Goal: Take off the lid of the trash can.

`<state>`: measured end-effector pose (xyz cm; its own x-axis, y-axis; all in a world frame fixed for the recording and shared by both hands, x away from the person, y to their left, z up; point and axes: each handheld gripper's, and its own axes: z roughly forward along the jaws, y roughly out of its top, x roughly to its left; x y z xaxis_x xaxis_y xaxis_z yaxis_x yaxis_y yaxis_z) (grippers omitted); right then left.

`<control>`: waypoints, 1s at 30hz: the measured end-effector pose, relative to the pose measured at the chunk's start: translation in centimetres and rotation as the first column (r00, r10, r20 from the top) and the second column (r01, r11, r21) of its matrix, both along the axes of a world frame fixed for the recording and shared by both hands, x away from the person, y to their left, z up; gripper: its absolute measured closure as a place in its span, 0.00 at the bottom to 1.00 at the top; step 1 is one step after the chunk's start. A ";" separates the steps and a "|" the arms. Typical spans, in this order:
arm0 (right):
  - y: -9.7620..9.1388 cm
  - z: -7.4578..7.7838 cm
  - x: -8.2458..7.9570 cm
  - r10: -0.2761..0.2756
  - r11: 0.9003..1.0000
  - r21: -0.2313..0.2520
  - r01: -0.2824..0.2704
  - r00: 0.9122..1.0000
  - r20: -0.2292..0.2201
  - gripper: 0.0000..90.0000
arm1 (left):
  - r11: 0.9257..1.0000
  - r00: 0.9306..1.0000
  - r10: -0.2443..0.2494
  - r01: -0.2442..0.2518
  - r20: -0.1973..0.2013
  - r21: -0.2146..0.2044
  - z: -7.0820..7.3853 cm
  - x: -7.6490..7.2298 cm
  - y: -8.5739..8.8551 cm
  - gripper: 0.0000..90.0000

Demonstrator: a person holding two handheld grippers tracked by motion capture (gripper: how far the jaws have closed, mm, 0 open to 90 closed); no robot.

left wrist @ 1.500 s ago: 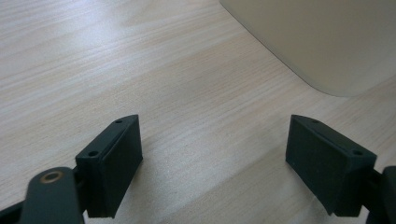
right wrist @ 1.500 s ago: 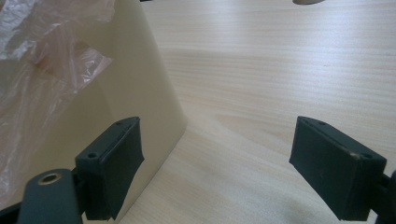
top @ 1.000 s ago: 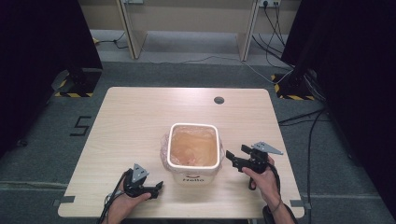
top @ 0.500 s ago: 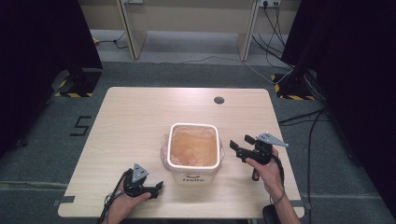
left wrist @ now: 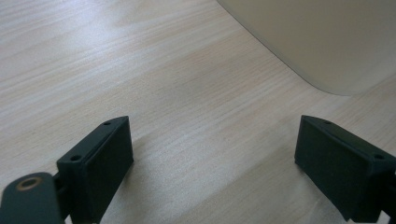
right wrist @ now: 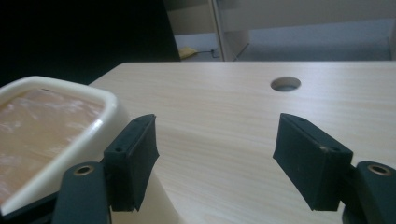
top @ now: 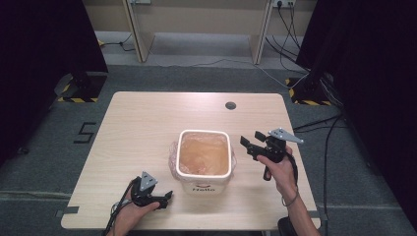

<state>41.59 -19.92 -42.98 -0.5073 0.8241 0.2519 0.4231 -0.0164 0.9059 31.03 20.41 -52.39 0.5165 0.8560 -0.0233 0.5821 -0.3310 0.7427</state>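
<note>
two grippers are noted. right gripper (top: 252, 146) is held raised, jaws apart and just been narrowing, nothing gripped, just beside the right rim of the lined white bin (top: 203, 182). left gripper (top: 164, 199), wide open and empty, is rested on the table (top: 142, 123) near the bin's front-left corner.

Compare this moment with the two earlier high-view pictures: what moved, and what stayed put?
The right gripper lifted off the table beside the white bin, edging toward its rim; its jaws have just been closing, with nothing between them. The left gripper, the bin and its plastic liner kept their places.
</note>
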 end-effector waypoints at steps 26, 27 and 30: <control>7.3 1.6 0.6 0.159 0.962 -0.225 -0.153 0.987 0.010 0.66 | 1.000 1.000 -0.005 0.005 -0.002 0.003 0.0 0.1 0.0 0.11; 7.3 1.5 0.6 0.157 0.962 -0.226 -0.150 0.988 0.011 0.66 | 1.000 1.000 -0.005 0.005 -0.002 0.002 0.0 0.1 0.0 0.11; 7.5 1.3 0.6 0.163 0.961 -0.227 -0.157 0.987 0.005 0.72 | 1.000 1.000 -0.005 0.005 -0.002 0.002 0.0 0.1 0.0 0.11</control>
<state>42.16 -12.41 -41.67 -0.6407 0.7657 0.0560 0.3823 0.2549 0.8882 31.15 20.37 -52.38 0.5205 0.8536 -0.0221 0.5818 -0.3356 0.7409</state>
